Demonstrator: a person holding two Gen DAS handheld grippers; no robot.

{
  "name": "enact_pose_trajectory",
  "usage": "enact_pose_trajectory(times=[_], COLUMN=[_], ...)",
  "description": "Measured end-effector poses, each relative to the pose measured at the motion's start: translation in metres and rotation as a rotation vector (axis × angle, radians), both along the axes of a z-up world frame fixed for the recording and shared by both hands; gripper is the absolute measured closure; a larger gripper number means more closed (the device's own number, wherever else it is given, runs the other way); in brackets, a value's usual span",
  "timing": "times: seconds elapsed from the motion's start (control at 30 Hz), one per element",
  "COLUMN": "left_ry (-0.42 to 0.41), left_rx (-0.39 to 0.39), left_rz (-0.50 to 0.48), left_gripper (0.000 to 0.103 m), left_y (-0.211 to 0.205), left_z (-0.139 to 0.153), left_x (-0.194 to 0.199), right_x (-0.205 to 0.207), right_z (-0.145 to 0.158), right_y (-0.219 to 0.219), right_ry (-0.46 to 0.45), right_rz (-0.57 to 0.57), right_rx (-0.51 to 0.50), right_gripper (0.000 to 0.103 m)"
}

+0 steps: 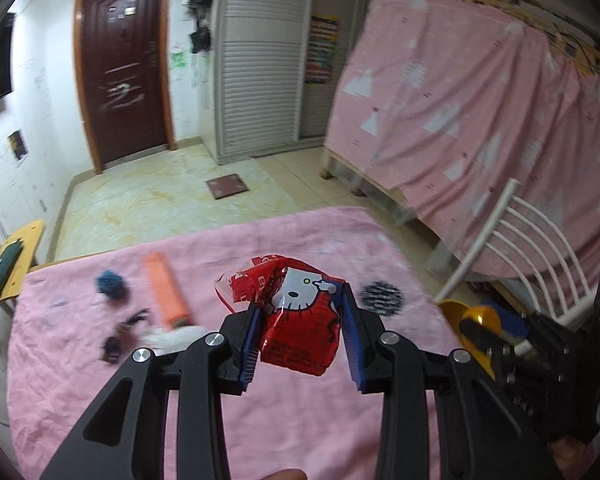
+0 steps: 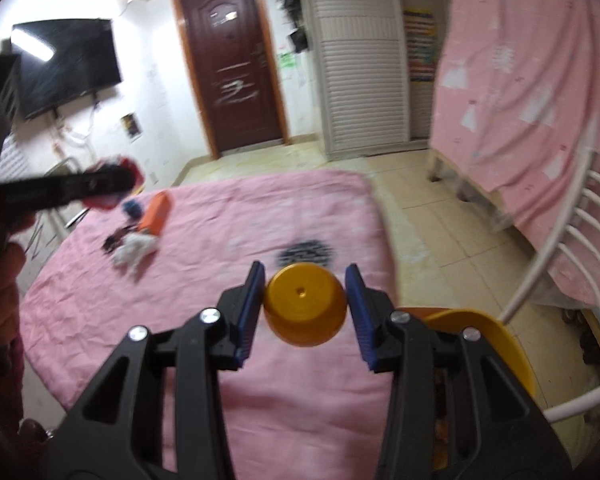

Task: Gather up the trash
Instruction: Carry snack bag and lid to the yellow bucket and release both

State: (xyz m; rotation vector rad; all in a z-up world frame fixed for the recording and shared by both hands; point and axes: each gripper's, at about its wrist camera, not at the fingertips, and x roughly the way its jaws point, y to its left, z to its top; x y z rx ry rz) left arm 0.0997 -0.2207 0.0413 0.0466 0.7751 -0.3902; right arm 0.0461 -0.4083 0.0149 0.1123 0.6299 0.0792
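Observation:
A crumpled red wrapper with a white cat print [image 1: 296,336] sits between the blue pads of my left gripper [image 1: 300,300], which is shut on it above the pink-covered table [image 1: 300,420]. My right gripper [image 2: 305,276] is shut on the round yellow handle [image 2: 305,312] of a yellow dustpan [image 2: 488,336]. On the cloth lie an orange box [image 1: 168,292], a blue pompom [image 1: 110,284], a white tissue [image 1: 176,338], black scraps [image 1: 120,336] and a black-and-white patterned piece [image 1: 381,297]. In the right wrist view the left gripper [image 2: 124,180] and the wrapper [image 2: 130,166] hang at the left.
A white metal chair [image 1: 532,248] stands at the table's right edge. Behind it is a bed draped in pink cloth [image 1: 480,100]. A yellow stool [image 1: 20,252] is at the table's left. Tiled floor with a small brown scale [image 1: 227,188] leads to a dark door [image 1: 124,64].

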Motion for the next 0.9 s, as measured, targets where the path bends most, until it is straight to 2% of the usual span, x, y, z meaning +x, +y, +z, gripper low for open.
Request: enact_pose_trajectory(times=[0.1,0.2,0.63,0.77,0.9], left_ry=[0.024,0.042,0.154,0.185,0.205], left_rx=[-0.005,-0.004,-0.005,-0.002,-0.016], left_rz=[-0.049,-0.101,-0.25,-0.258,-0.255], left_gripper=[0.074,0.074,0.073,0.065,0.045], left_y=[-0.03,-0.063,-0.181,-0.2,-0.206], left_z=[-0.002,-0.006,-0.031,-0.037,-0.039], left_x=[-0.002,-0.008,-0.025,-0.023,-0.022], right_x=[-0.008,-0.016,-0.045,-0.052,-0.053], right_z=[0.004,0.006,0.007,0.003,0.004], right_y=[-0.029,-0.054,-0.124,-0.143,-0.148], right_ry=[-0.014,-0.027,-0.059,-0.062,-0.074], right_rz=[-0.097,-0.156,-0.315,-0.337,-0.339], right_rx=[-0.028,-0.008,0.065,0.117,0.147], right_gripper=[0.063,0.063,0.063,0.063,0.063])
